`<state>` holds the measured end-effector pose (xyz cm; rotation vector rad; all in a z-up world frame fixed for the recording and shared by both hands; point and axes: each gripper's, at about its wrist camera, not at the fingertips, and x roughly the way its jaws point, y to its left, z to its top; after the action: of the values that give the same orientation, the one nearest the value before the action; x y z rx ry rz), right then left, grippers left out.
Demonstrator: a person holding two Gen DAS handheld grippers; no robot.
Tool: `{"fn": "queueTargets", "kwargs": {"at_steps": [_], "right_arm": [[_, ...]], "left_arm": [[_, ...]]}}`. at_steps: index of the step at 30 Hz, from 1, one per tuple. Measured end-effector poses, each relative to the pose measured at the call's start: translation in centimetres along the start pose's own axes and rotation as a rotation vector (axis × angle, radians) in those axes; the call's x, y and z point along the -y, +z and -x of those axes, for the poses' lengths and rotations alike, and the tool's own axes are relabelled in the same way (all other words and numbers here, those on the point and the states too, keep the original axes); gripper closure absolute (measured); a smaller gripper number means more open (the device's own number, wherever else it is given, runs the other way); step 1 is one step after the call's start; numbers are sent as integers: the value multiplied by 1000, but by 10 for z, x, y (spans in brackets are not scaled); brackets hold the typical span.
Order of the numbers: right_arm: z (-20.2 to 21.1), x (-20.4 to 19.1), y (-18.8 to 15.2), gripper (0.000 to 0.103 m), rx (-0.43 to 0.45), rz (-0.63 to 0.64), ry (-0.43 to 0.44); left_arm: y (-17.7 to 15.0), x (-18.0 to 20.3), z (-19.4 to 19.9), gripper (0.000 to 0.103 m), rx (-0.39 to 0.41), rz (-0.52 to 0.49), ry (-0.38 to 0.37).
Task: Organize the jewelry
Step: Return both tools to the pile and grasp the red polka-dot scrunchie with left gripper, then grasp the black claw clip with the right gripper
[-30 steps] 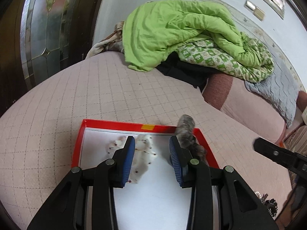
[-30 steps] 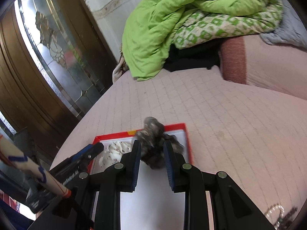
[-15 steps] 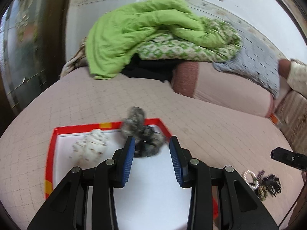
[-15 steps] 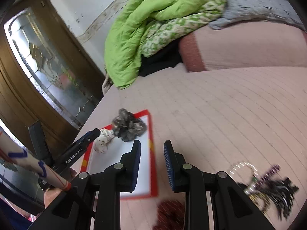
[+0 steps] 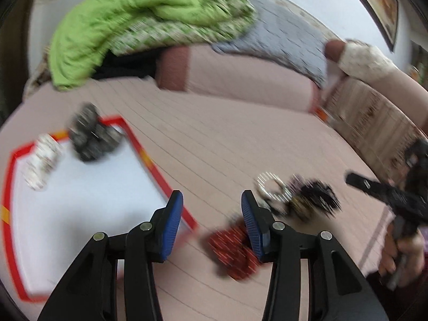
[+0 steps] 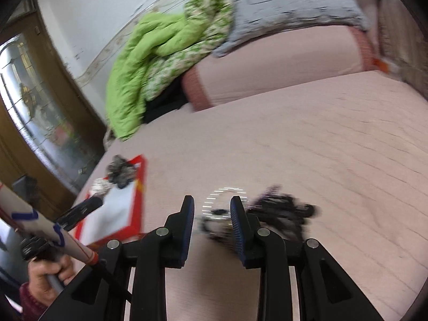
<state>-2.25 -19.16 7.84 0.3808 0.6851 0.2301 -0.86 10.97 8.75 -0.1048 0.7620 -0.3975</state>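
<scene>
Right wrist: green quilt [image 6: 149, 61] behind red-rimmed tray [image 6: 139, 187].

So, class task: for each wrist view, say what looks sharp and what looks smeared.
Left wrist view: left gripper crisp; tray, red beads and green quilt motion-smeared. Right wrist view: right gripper crisp; jewelry pile streaked; fisheye curves the bed.

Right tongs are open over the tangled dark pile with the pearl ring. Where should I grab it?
Judging from the blur, pinch the dark beaded clump, not the thin pearl loop at its left edge. It is the bulkiest part and lies flat on the bedspread, so bring the right tongs straight down, slightly rightward.
</scene>
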Motion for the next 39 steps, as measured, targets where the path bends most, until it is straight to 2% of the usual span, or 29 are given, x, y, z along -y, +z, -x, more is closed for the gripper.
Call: {"fn": "queueTargets", "kwargs": {"at_steps": [4, 9, 13, 19, 21, 22, 23, 24, 25, 27, 28, 34, 39], "right_arm": [[7, 32, 5, 72, 21, -105, -3], [7, 39, 6, 70, 22, -131, 25], [9, 39, 6, 70, 24, -129, 32], [10, 48, 7, 69, 26, -162, 27], [11, 51, 7, 69, 28, -165, 17], [12, 53, 7, 68, 29, -167, 9], [12, 55, 8, 65, 30, -169, -5], [11, 57, 8, 63, 28, -168, -16], [10, 59, 9, 60, 24, -168, -23], [6, 62, 9, 56, 7, -170, -41], [3, 63, 9, 52, -6, -171, -43], [-21, 60, 5, 38, -116, -128, -46], [-36, 57, 0, 34, -178, -69, -83]], "left_arm": [[-22, 25, -10, 51, -63, -53, -28], [-33, 40, -22, 34, -89, -99, -17], [-36, 47, -34, 32, -117, -123, -10], [-38, 59, -60, 29, -152, -167, 48], [-40, 61, -71, 30, -162, -179, 98], [-40, 60, -75, 32, -167, -176, 105], [-40, 60, -80, 46, -179, -169, 103], [-41, 60, -85, 52, -190, -162, 113], [-41, 61, -86, 54, -182, -172, 128], [-40, 64, -85, 75, -173, -187, 126], [-38, 64, -83, 78, -170, -179, 110], [-21, 59, -54, 82, -46, -122, 33], [-16, 59, -45, 82, -19, -111, 8]]}}
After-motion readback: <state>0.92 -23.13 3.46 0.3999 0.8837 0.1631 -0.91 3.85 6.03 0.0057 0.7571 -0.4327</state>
